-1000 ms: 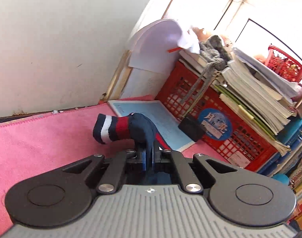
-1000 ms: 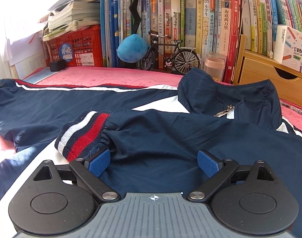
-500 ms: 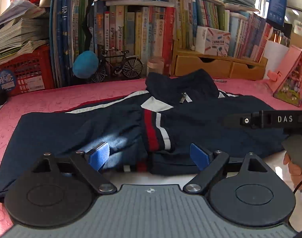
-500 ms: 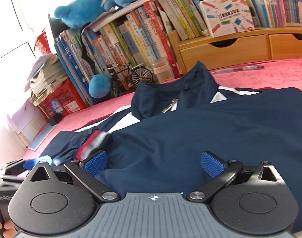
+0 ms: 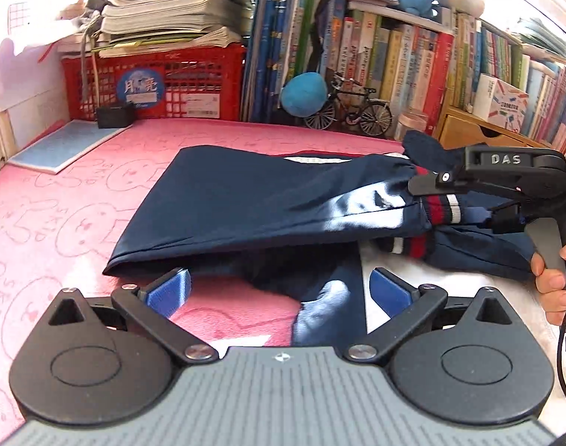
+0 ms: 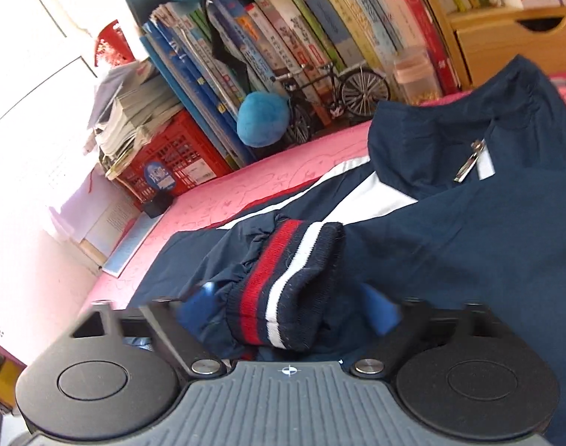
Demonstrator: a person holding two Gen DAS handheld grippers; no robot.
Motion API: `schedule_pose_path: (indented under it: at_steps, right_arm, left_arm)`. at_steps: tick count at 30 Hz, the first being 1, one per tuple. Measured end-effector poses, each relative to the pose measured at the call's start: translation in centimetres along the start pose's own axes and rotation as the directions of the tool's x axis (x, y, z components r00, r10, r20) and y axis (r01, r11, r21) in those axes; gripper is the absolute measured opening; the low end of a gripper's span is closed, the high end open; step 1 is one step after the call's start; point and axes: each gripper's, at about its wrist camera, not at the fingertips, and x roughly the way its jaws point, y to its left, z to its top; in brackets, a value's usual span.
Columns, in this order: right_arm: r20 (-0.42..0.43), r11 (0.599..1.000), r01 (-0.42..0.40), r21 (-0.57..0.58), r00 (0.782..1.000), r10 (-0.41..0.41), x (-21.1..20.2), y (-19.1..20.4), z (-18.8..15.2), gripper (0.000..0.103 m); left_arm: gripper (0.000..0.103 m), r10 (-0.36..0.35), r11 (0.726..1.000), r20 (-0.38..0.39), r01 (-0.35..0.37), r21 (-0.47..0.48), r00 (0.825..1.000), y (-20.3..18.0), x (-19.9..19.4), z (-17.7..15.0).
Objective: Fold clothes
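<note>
A navy jacket (image 5: 268, 200) with white and red trim lies on the pink mat (image 5: 78, 215). One sleeve is folded across its body. My left gripper (image 5: 279, 291) is open and low over the jacket's near hem, with nothing between its blue pads. My right gripper (image 6: 286, 310) has the sleeve's striped cuff (image 6: 290, 278) lying between its blurred pads. The gap between them is wider than the cuff. From the left wrist view that gripper (image 5: 465, 200) comes in from the right around the cuff (image 5: 441, 215), with a hand (image 5: 550, 282) on its handle. The collar and zip (image 6: 469, 160) lie beyond.
Along the back stand a red crate (image 5: 153, 85) under stacked papers, a row of books (image 5: 394, 44), a blue plush ball (image 5: 303, 93), a model bicycle (image 5: 350, 111) and a wooden drawer box (image 5: 480, 130). A blue board (image 5: 67, 141) lies at the mat's left corner.
My left gripper let go of the cuff, opened and dropped to the near hem. My right gripper moved onto the folded-over cuff, and its pads have drawn a little closer together.
</note>
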Motion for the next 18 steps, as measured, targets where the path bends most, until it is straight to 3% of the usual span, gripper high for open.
schedule_pose_path:
  at_steps: [2,3,4,8,14,18]
  right_arm:
    - [0.005,1.0,0.019,-0.008,1.0,-0.019,0.3,0.7,0.5,0.02]
    - [0.008,1.0,0.028,-0.012,1.0,-0.028,0.4,1.1,0.8,0.017]
    - [0.011,0.999,0.037,-0.016,0.999,-0.037,0.5,1.5,1.1,0.017]
    - [0.166,0.973,0.144,-0.178,0.979,-0.115,-4.2,2.5,2.8,0.017]
    - [0.295,0.958,0.245,-0.147,0.936,-0.194,-10.2,-0.9,5.6,0.017]
    - [0.305,0.943,0.32,-0.094,0.911,-0.278,-12.5,-4.8,5.9,0.017]
  left_arm:
    - [0.103,0.017,1.0,0.005,-0.017,-0.016,1.0,0.7,0.1,0.1]
    - [0.103,0.026,0.999,0.008,-0.026,-0.025,1.0,1.0,0.2,0.1]
    - [0.103,0.035,0.999,0.011,-0.034,-0.033,0.999,1.4,0.2,0.1]
    - [0.103,0.07,0.995,0.02,-0.068,-0.066,0.997,2.8,0.4,0.2]
    - [0.103,0.082,0.996,0.028,-0.081,-0.032,0.996,1.5,1.4,0.7]
    - [0.103,0.122,0.992,-0.002,-0.122,-0.017,0.993,1.0,2.3,0.5]
